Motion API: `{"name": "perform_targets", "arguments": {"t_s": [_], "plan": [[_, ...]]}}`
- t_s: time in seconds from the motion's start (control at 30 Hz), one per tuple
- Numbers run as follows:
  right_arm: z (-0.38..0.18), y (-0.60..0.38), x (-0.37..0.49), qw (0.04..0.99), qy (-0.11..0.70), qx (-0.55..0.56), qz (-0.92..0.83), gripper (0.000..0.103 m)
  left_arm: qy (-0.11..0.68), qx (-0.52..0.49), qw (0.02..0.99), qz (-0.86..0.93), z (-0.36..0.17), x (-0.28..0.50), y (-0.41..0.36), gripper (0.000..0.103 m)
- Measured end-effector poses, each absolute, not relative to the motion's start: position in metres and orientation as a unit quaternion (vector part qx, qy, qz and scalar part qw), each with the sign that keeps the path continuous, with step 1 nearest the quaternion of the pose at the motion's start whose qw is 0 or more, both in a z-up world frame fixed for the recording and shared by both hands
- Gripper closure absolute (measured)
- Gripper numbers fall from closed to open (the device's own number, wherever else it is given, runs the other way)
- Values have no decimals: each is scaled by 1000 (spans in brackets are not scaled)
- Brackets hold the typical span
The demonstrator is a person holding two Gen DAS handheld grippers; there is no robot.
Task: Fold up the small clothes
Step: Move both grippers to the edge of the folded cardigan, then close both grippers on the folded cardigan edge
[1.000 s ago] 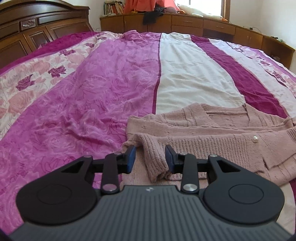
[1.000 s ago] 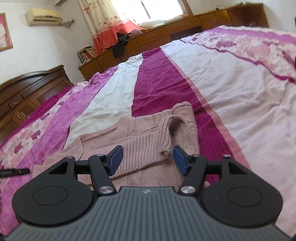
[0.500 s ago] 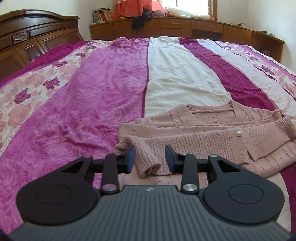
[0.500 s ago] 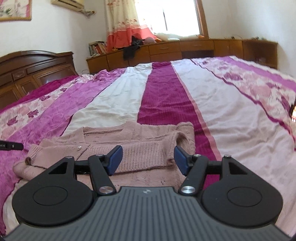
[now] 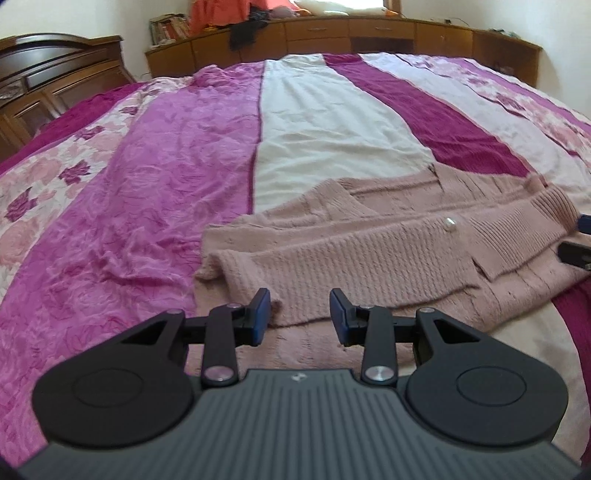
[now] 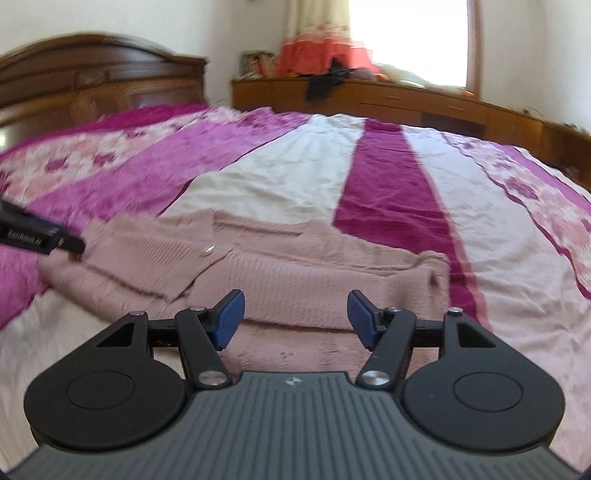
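A small dusty-pink knitted cardigan [image 5: 388,236] lies flat on the bed, both sleeves folded across its front, a pearl button [image 5: 450,222] showing. My left gripper [image 5: 300,319] is open just above the cuff of the left sleeve, nothing between its blue pads. In the right wrist view the same cardigan [image 6: 295,273] spreads ahead, and my right gripper [image 6: 293,319] hangs open over its lower right part, holding nothing. The left gripper's black finger [image 6: 40,238] pokes in at the left edge of that view.
The bed is covered by a striped bedspread [image 5: 155,192] in magenta, cream and floral pink. A dark wooden headboard [image 6: 92,85] stands at the left and a low wooden cabinet [image 5: 369,33] with piled clothes runs along the far wall.
Both grippers have drawn back and turned: the left sleeve no longer sits between the left pads, and the right view has swung left. The right sleeve now lies flatter across the cardigan.
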State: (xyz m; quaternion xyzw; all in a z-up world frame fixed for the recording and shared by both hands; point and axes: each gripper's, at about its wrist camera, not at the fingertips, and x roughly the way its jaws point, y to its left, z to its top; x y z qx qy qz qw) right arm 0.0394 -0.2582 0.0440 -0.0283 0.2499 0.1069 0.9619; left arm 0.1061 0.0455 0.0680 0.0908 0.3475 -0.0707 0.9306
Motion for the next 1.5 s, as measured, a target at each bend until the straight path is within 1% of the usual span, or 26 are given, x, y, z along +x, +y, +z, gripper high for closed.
{"name": "perform_targets", "arguments": {"t_s": [0.03,0.07,0.13,0.47,0.6,0.63,0.67,0.7,0.73,0.77,0.8,0.83,0.87,0.9,0.97,1.03,1.23,1.37,1.5], "plan": [[42,-254,41,960,253,-37,114,34,349,94,929,-76,66,106,43,60],[40,-249,43,958,257,-45,120,34,349,98,928,-80,64,106,40,54],[36,-242,46,955,262,-64,128,34,349,109,927,-88,61,105,34,50],[12,-208,71,929,275,-202,146,34,350,196,905,-139,32,116,-2,49],[3,-204,84,925,282,-212,142,34,340,209,907,-133,23,124,-9,47],[2,-204,86,926,280,-207,142,36,336,210,909,-130,22,125,-10,47],[1,-204,87,929,278,-201,141,40,331,209,911,-127,22,127,-10,47],[1,-205,88,930,276,-197,140,44,327,207,914,-124,23,128,-11,49],[0,-205,89,932,273,-192,143,51,325,204,915,-121,23,130,-11,51],[0,-205,89,934,269,-190,142,61,323,202,917,-119,23,132,-11,69],[0,-204,89,935,264,-192,141,67,322,200,918,-121,23,133,-11,85],[1,-204,90,935,260,-195,139,76,318,200,919,-122,24,133,-12,86],[2,-203,90,937,256,-196,137,83,314,200,920,-121,25,133,-12,90],[4,-204,91,938,253,-195,135,86,308,197,923,-122,27,134,-12,94],[7,-204,94,940,246,-193,134,91,300,189,928,-118,30,136,-12,96],[11,-202,98,943,234,-197,129,93,292,181,933,-110,35,143,-10,96],[25,-197,127,950,218,-188,123,93,277,176,940,-88,43,174,-12,96],[34,-202,150,951,233,-152,132,93,278,171,942,-81,43,193,-11,96],[31,-199,173,946,237,-185,117,93,280,174,941,-74,37,213,-17,96]]}}
